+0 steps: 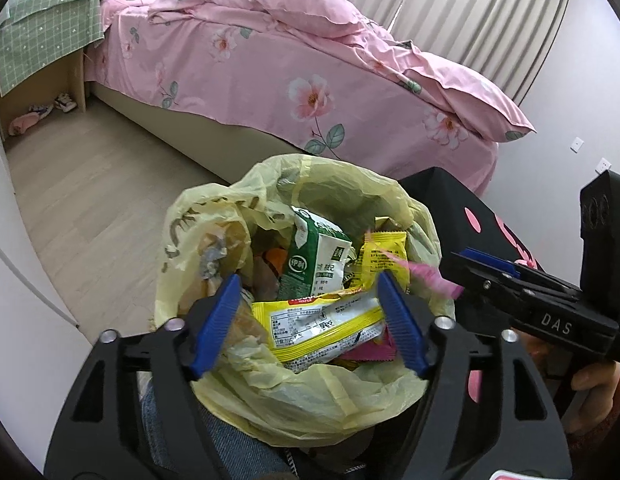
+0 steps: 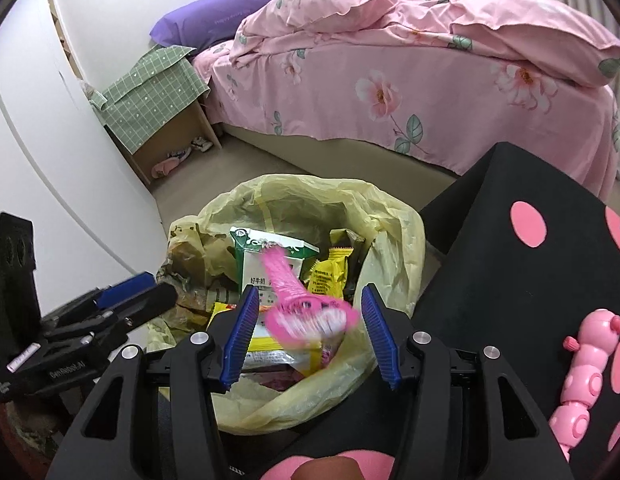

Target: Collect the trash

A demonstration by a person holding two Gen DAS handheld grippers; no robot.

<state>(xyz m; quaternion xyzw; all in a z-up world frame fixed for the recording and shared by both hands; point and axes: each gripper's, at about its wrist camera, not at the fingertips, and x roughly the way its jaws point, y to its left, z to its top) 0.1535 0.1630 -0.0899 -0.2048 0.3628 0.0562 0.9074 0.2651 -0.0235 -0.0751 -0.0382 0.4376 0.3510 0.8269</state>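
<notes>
Right wrist view, right gripper [image 2: 306, 334] angled down over trash bag [image 2: 393, 216], fingers wide, pink wrapper [image 2: 306, 316] loose between; left gripper [image 1: 310, 320] fingers wide

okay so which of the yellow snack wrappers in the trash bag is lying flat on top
The long yellow wrapper with the white panel, nearest the cameras, lies flat across the pile. The other yellow wrapper stands upright beside the milk carton.

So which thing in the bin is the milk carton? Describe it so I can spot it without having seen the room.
Start at the pink floral bed; on the floor in front of it stands a bin lined with a yellow bag. The milk carton stands upright toward the back of the heap. It is the only green-and-white box; its neighbours are flat yellow and pink wrappers.
</notes>
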